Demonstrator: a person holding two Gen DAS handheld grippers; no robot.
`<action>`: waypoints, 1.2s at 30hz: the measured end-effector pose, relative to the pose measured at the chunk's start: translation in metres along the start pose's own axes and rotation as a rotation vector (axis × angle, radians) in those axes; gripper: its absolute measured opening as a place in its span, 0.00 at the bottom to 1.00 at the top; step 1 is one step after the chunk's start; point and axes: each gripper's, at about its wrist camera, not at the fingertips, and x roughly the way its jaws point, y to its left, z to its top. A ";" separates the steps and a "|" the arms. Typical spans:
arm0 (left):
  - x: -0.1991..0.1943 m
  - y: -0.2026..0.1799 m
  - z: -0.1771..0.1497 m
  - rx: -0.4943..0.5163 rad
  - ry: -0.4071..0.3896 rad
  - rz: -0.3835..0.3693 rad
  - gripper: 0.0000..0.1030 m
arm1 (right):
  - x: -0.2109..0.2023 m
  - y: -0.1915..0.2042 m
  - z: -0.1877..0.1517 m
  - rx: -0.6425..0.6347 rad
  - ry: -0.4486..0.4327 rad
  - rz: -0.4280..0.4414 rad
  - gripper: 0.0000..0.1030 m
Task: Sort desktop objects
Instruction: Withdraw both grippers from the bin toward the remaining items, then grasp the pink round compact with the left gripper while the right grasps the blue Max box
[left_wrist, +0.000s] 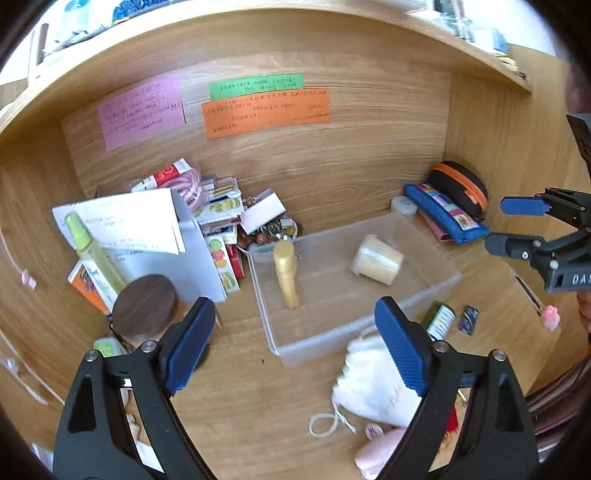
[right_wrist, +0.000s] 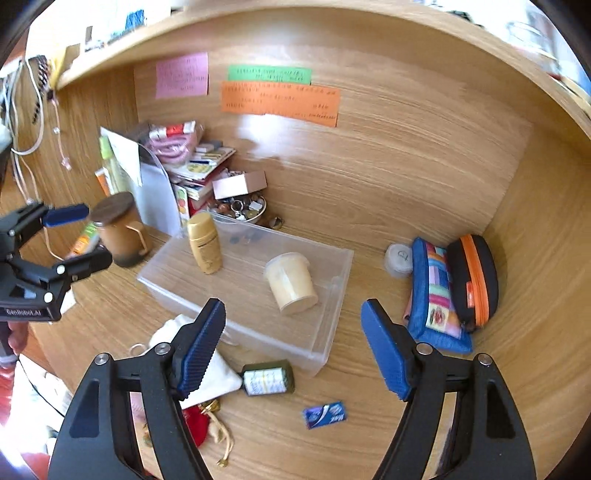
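Nearest, the left gripper (left_wrist: 295, 347) and right gripper (right_wrist: 293, 350) are held wide apart, nothing between their pads; beneath them a white drawstring cloth pouch (left_wrist: 369, 380) and small dark-green labelled bottle (right_wrist: 269, 377) lie loose; beyond, the clear plastic bin (left_wrist: 439, 286) holds a gold bottle (left_wrist: 287, 275) and cream cup (left_wrist: 376, 259); the bin's near wall could be clipped, likely shifting it.
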 end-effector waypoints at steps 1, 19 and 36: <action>-0.003 -0.001 -0.005 -0.002 0.000 -0.004 0.89 | -0.003 -0.001 -0.004 0.009 -0.008 0.002 0.71; 0.002 -0.032 -0.108 -0.058 0.126 -0.131 0.90 | -0.009 -0.003 -0.095 0.094 -0.015 0.003 0.74; 0.043 -0.053 -0.141 -0.112 0.227 -0.196 0.90 | 0.065 -0.037 -0.145 0.137 0.154 -0.062 0.73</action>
